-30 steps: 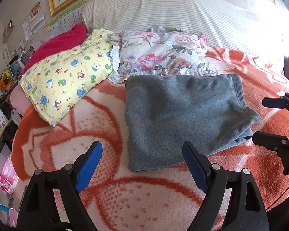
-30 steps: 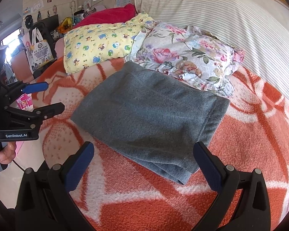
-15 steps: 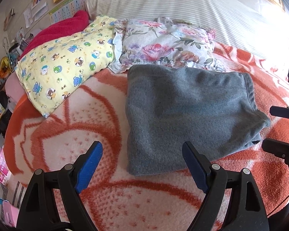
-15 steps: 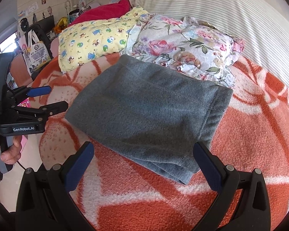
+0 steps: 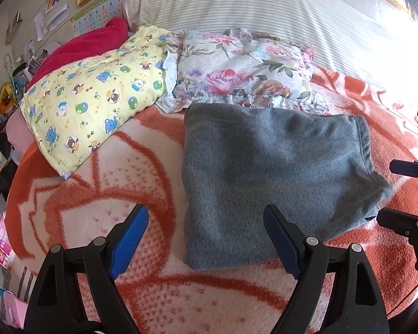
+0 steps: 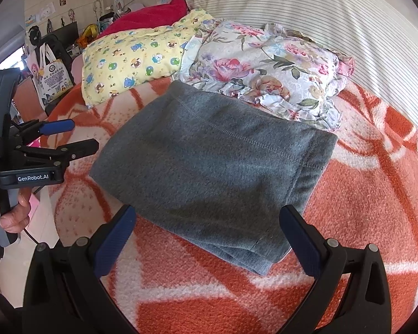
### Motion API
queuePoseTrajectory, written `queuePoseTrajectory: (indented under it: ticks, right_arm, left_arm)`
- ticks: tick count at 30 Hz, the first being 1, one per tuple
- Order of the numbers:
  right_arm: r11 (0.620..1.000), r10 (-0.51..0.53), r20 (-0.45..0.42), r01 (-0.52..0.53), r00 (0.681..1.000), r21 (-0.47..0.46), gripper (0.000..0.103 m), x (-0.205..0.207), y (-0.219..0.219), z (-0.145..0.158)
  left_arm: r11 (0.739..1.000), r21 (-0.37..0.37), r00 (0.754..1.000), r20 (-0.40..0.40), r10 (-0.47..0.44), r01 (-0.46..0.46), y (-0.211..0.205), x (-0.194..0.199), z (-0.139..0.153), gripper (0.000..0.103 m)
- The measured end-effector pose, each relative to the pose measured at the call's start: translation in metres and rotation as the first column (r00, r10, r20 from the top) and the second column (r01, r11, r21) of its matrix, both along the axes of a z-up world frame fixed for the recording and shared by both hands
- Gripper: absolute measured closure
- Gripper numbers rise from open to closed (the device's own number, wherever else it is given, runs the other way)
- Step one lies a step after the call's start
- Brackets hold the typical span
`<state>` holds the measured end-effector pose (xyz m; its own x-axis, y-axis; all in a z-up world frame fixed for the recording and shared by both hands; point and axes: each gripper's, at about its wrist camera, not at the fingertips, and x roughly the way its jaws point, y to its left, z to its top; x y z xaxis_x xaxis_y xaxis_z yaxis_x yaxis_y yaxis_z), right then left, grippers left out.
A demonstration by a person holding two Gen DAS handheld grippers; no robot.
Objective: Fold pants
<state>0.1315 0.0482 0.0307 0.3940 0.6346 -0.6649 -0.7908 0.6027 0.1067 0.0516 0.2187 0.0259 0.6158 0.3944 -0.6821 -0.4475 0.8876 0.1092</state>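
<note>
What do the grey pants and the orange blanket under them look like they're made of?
Grey pants: probably fleece or brushed knit; the surface is matte and fuzzy, with soft thick edges at the folds and stitched seams. Orange blanket: likely a plush woven or acrylic blanket; it has a nubby pile with a white pattern. Neither fibre can be confirmed by sight.

Left wrist view: folded pants on blanket, both grippers empty.

Grey pants (image 5: 264, 172) lie folded in a rough square on the orange-and-white blanket (image 5: 119, 172), far edge touching the floral pillow (image 5: 242, 69); a yellow pillow (image 5: 97, 94) lies to its left. Left gripper (image 5: 206, 228) hovers spread wide over the near-left corner. Right gripper (image 5: 384, 192), at the right edge, stands parted beside the pants.
</note>
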Motion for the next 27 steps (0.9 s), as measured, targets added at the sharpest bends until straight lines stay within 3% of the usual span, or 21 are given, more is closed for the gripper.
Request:
queuePoseTrajectory:
  ticks: [27]
  right_arm:
    - [1.0,0.008,-0.019,-0.008,1.0,0.015,0.0,0.011,-0.002,0.0]
  left_arm:
    - [1.0,-0.012,1.0,-0.024,-0.012,0.012,-0.001,0.018,-0.003,0.018]
